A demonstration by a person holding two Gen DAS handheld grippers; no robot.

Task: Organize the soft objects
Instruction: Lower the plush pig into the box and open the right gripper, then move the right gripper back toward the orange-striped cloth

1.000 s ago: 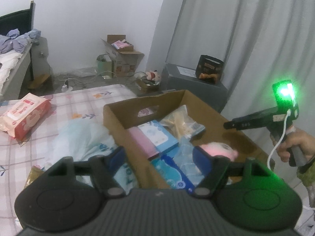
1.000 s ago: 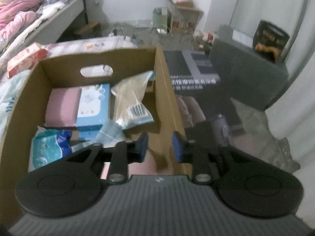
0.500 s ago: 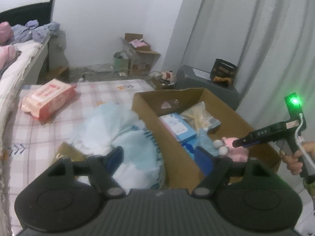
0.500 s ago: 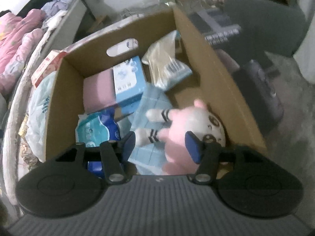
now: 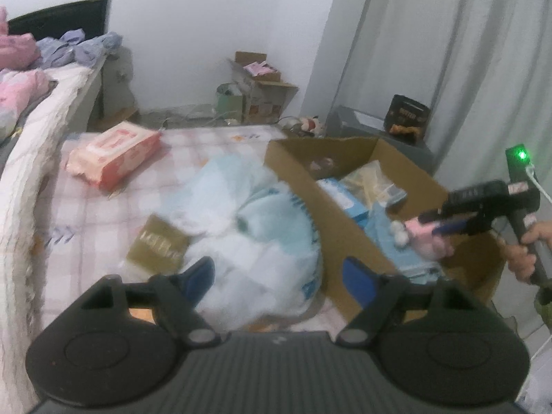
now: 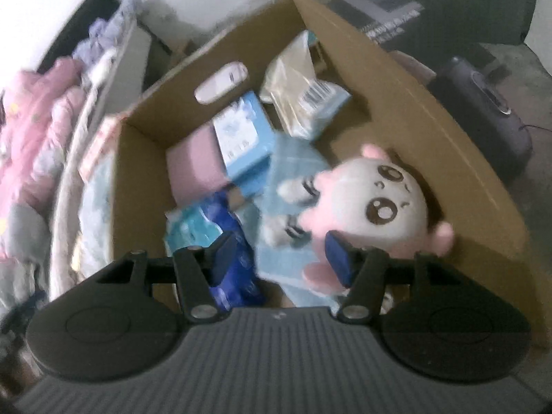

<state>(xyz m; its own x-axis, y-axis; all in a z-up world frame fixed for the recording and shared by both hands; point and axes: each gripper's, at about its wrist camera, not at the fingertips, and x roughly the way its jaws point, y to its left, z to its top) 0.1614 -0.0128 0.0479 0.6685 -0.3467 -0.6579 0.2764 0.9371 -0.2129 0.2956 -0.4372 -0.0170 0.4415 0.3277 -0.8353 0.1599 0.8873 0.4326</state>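
The pink plush toy lies inside the cardboard box, face up, hard against the box's right-hand wall, its arm reaching over a light blue cloth. The right claw hangs just above it, jaws parted after opening moments ago; one blue pad sits at the toy's lower edge and the other stands over a dark blue packet, with no squeeze showing on the plush. Whether that pad actually touches the toy, the blur won't let me say. Further in, a blue tissue box and a pink pack fill the far left corner, and a clear bag leans at the far wall. The only bare cardboard floor shows in a patch beside the toy's head.

Over on the bed, the left claw is spread wide and empty, widening a touch, poised above a rumpled pale blue bag that presses right up against the box's near wall. A gold packet lies at its left edge, and a pink wipes pack sits well apart, open checked sheet between them.
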